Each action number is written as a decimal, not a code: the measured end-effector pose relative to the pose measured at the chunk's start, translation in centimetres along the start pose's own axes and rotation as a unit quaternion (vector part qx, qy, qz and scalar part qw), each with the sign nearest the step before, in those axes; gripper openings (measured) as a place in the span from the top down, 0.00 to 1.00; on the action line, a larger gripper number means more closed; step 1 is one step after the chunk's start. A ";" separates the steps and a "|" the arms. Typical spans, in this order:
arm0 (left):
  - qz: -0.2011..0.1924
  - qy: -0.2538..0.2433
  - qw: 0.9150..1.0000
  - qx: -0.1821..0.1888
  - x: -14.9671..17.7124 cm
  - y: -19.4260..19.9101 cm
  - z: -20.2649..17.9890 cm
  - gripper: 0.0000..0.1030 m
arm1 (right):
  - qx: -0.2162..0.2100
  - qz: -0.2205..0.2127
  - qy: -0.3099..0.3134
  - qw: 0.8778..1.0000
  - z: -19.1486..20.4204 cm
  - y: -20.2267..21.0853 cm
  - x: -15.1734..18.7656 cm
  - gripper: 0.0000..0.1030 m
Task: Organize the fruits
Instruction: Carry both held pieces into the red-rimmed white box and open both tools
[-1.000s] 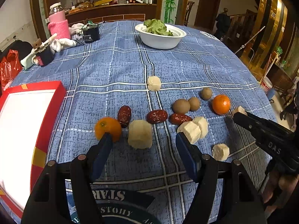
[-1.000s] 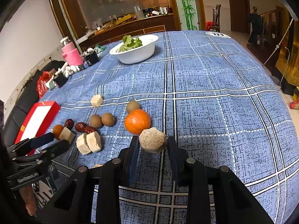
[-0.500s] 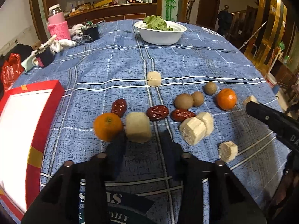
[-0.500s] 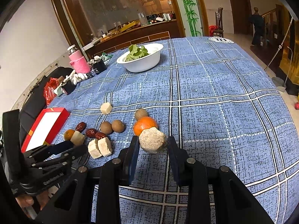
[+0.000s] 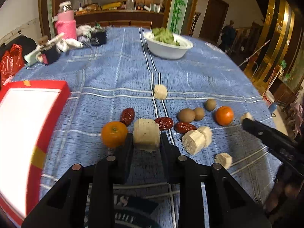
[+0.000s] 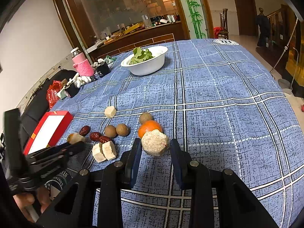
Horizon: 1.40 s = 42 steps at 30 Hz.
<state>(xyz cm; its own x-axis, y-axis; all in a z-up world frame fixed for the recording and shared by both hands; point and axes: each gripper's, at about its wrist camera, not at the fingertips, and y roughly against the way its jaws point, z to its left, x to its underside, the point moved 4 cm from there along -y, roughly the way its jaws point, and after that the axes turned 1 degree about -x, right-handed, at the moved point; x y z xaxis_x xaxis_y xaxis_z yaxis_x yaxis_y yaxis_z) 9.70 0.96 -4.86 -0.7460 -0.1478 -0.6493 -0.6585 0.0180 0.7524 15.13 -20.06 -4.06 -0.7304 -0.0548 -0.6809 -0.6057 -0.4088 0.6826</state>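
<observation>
Beige fruit chunk [image 5: 146, 134] sits pinched in the left claw [image 5: 146, 142], touching an orange [image 5: 114, 136] at its 9 o'clock on the bench [image 5: 190, 72]; the right claw [image 6: 155, 152] grips a round pale piece [image 6: 154, 142], an orange fruit [image 6: 149, 127] at 11 o'clock behind it

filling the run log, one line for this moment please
left hand-held gripper: shut on pale chunk | right hand-held gripper: shut on round chunk | red tray: no fruit visible
</observation>
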 end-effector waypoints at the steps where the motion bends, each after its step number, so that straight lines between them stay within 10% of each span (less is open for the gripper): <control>1: -0.008 0.002 1.000 0.001 0.1 0.8 0.2 0.77 | 0.000 0.000 0.002 1.000 0.1 0.0 0.0 0.69; 17: -0.088 0.122 0.984 -0.090 2.7 10.5 13.3 0.76 | -0.075 -0.015 0.121 0.990 15.2 1.9 1.2 0.69; 32: -0.062 0.209 0.960 -0.176 5.0 11.4 23.2 0.76 | -0.167 0.027 0.203 0.964 32.1 -4.0 2.8 0.70; 42: -0.038 0.214 0.959 -0.180 5.1 10.2 25.3 0.76 | -0.150 0.065 0.206 0.965 33.9 -8.7 3.6 0.70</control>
<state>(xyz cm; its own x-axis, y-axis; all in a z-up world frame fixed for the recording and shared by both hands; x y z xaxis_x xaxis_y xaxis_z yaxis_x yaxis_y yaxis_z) -3.29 25.39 -3.30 -0.5368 -0.5292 -0.6572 -0.5755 -0.3399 0.7438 7.03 14.16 -3.45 -0.5696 -0.4553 -0.6842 -0.3529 -0.6164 0.7040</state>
